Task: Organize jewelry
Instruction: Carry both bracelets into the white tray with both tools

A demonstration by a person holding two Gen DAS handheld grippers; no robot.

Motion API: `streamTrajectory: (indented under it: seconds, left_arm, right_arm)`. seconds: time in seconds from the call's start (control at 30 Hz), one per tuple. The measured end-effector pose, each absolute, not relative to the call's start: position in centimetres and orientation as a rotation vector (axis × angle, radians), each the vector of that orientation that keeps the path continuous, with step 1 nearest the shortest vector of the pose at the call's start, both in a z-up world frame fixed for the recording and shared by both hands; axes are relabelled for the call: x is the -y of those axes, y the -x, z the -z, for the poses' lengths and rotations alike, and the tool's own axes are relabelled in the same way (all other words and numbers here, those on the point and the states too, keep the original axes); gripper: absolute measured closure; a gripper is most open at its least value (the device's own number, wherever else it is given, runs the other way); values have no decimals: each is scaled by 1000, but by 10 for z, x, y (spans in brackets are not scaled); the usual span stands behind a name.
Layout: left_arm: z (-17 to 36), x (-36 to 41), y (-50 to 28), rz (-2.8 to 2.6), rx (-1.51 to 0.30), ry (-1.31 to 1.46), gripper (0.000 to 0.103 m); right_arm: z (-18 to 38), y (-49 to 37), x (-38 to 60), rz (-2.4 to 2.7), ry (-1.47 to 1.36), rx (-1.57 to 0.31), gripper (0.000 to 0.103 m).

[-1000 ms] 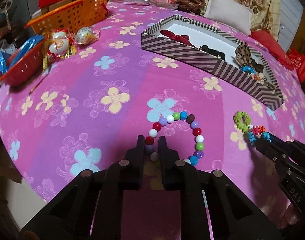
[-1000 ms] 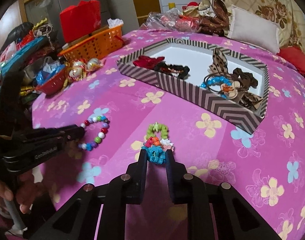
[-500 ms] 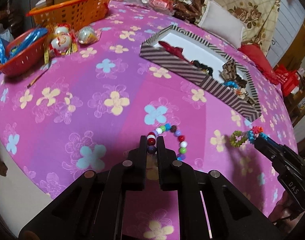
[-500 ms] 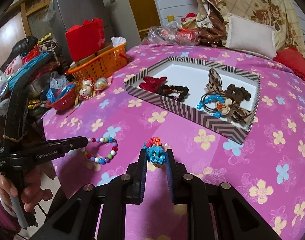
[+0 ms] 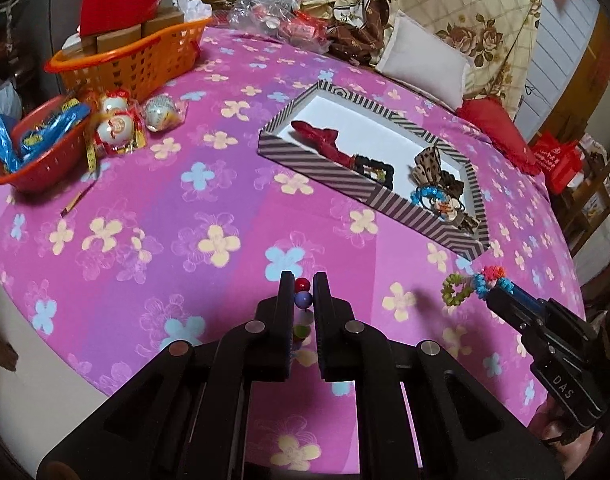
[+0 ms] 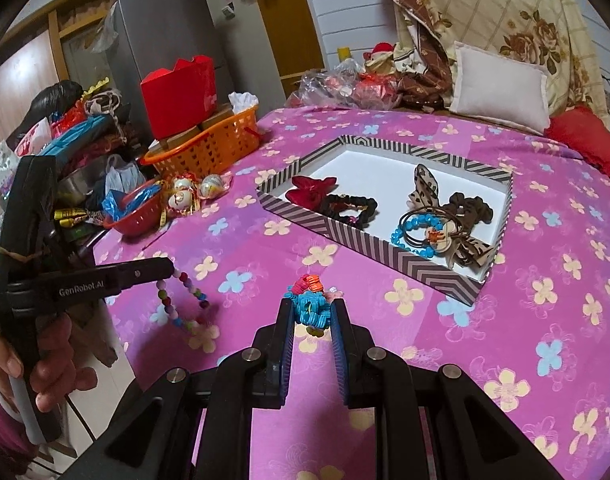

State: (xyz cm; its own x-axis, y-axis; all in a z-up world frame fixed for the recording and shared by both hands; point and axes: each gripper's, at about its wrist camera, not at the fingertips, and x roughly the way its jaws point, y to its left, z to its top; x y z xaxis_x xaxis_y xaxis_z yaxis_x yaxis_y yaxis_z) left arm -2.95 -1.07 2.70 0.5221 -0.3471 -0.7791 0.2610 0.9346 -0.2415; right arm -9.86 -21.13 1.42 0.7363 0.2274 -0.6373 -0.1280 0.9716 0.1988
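My left gripper (image 5: 303,285) is shut on a multicoloured bead bracelet (image 5: 303,299), lifted off the pink flowered cloth; from the right wrist view the bracelet (image 6: 183,300) dangles below the left gripper (image 6: 167,270). My right gripper (image 6: 312,307) is shut on a coiled rubber-band bracelet (image 6: 311,306) in blue, orange and pink. In the left wrist view that bracelet (image 5: 471,285) hangs from the right gripper (image 5: 493,292), its green loop sticking out to the left. The striped box (image 6: 357,240) lies beyond both grippers, holding a red bow, dark scrunchies and a blue bead bracelet.
An orange basket (image 5: 133,60) with cartons stands at the far left, next to a red bowl (image 5: 33,160) and wrapped round ornaments (image 5: 117,124). Pillows (image 5: 425,60) and bags line the far edge. A hand (image 6: 45,376) holds the left gripper's handle past the table's left edge.
Both grippers have risen, lifting the bead bracelet and the rubber-band bracelet off the cloth. The bead bracelet now hangs below the left fingers instead of lying flat.
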Motion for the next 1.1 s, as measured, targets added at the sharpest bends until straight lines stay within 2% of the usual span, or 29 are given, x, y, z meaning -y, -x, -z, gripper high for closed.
streamTrajectory:
  seconds: [1.1]
  left_arm:
    - [-79, 94, 1, 404, -840, -57, 95]
  right_arm:
    - [-48, 75, 243, -150, -113, -682, 86]
